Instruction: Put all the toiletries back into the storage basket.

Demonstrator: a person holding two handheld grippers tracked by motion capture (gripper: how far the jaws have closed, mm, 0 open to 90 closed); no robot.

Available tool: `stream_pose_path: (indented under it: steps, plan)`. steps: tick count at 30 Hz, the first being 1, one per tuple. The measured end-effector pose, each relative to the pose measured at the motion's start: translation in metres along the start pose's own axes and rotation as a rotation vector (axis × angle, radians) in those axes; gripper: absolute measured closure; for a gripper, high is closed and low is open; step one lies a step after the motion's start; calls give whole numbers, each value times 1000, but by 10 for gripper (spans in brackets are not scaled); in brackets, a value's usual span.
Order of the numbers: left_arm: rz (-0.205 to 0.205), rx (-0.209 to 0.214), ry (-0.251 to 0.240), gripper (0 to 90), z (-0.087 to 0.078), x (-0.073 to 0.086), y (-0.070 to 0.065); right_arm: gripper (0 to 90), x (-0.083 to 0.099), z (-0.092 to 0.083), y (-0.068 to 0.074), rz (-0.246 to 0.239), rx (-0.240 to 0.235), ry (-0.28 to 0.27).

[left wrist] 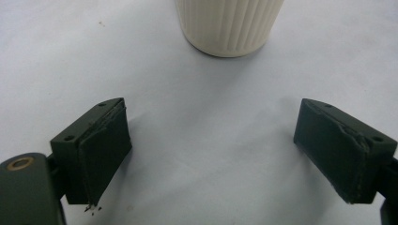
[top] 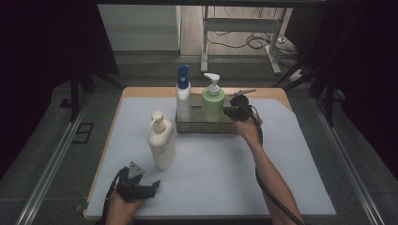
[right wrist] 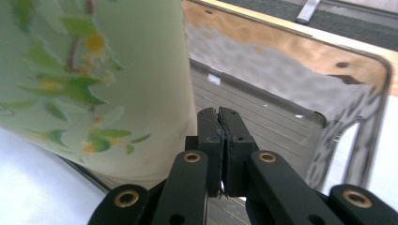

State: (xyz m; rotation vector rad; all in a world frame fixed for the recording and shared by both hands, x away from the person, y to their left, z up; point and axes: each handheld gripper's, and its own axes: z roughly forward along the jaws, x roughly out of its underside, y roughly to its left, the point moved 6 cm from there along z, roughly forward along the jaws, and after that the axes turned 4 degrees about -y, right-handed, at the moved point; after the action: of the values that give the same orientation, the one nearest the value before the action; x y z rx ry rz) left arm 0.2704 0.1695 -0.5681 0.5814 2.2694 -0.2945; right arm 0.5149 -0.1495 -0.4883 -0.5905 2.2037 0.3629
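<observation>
Resting near the front edge of the desk (top: 300, 140), the left gripper (top: 141, 187) is lying low with its jaws standing wide apart and nothing between them, and in the left gripper view they are pointing across the pale mat toward the ribbed base of the cream pump bottle (left wrist: 230, 26), which is standing upright a little way ahead, probably waiting to be picked up next. Farther back, the right gripper (top: 233, 111) is reaching to the right end of the clear tray (top: 206, 126), where its jaws are pressed together. In the right gripper view they appear to be pinching the tray's thin near wall (right wrist: 263, 101), though the glassy edge is hard to make out, so this is a judgement; such a grip would be steadying or shifting the tray. The green pump bottle (right wrist: 94, 70) is standing inside the tray, just beside those jaws, with the blue-capped bottle (top: 183, 96) upright to its left, both kept together by the tray's walls.
</observation>
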Motion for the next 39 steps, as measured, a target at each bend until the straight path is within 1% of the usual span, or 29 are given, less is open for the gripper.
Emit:
stream_pose_path:
  steps: [3, 4, 5, 8, 11, 17, 21, 33, 39]
  plan:
    - [0, 0, 0, 106, 0, 0, 0, 883, 1, 3, 3, -1, -14, 2]
    - [0, 0, 0, 107, 0, 0, 0, 890, 1, 4, 4, -7, -7, 4]
    - [0, 0, 0, 107, 0, 0, 0, 891, 1, 5, 4, -5, -4, 3]
    - [0, 0, 0, 106, 0, 0, 0, 891, 1, 5, 5, 13, -15, 4]
    - [0, 0, 0, 106, 0, 0, 0, 891, 1, 5, 5, 6, -12, 3]
    - [-1, 1, 1, 106, 0, 0, 0, 891, 0, 5, 8, 18, -18, 3]
    - [-1, 0, 0, 106, 0, 0, 0, 890, 1, 8, 13, 2, -30, 12]
    - [0, 0, 0, 106, 0, 0, 0, 888, 0, 14, 25, -12, -45, 18]
    - [0, 0, 1, 106, 0, 0, 0, 884, 1, 17, 31, -27, -54, 28]
